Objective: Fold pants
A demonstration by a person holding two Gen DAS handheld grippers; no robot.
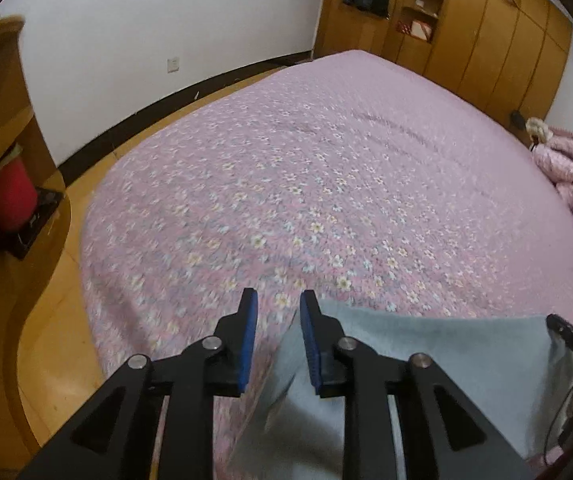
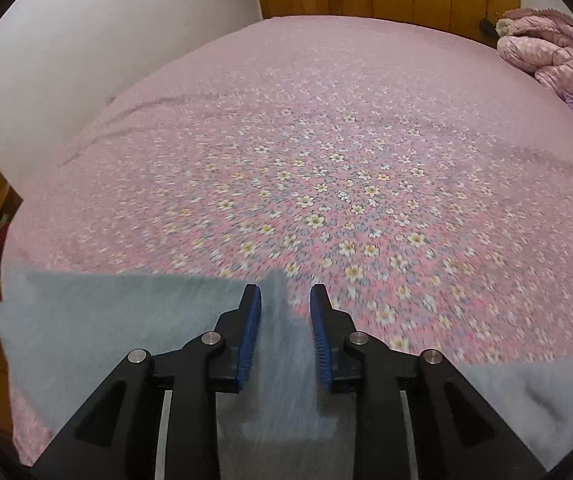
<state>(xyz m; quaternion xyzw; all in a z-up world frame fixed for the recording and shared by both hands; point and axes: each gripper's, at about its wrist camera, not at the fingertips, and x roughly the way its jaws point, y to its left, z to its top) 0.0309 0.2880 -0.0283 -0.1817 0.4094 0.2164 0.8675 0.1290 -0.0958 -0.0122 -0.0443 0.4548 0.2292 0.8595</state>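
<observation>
Writing: none readable in either view; the box on the wardrobe shelf (image 1: 416, 26) shows a pattern only, too small to make out.
Left tool (image 1: 277, 308): jaws stand narrowly apart, blue pads facing each other with a clear gap. Nothing is pressed between the pads. The right-hand pad sits over the left edge of the grey pants; contact cannot be confirmed.
Right tool (image 2: 285, 300): jaws narrowly apart. A raised fold of the grey fabric stands in the gap, close against the left pad; the right pad is clear of it. No clamp on the cloth is visible.
Pants (image 1: 426, 352): light grey, soft fabric, lying at the near edge of the bed, spread sideways under both tools. In the right wrist view the fabric (image 2: 106, 312) runs toward the near left corner of the bed.
Bed (image 1: 326, 180): pink bedspread with a small flower print, a few shallow creases.
Pink quilted jacket (image 2: 554, 56): bunched at the far right edge of the bed.
Wardrobe (image 1: 506, 40): wooden, beyond the far edge of the bed.
Red container (image 1: 8, 196): on the floor left of the bed, beside wooden furniture.
</observation>
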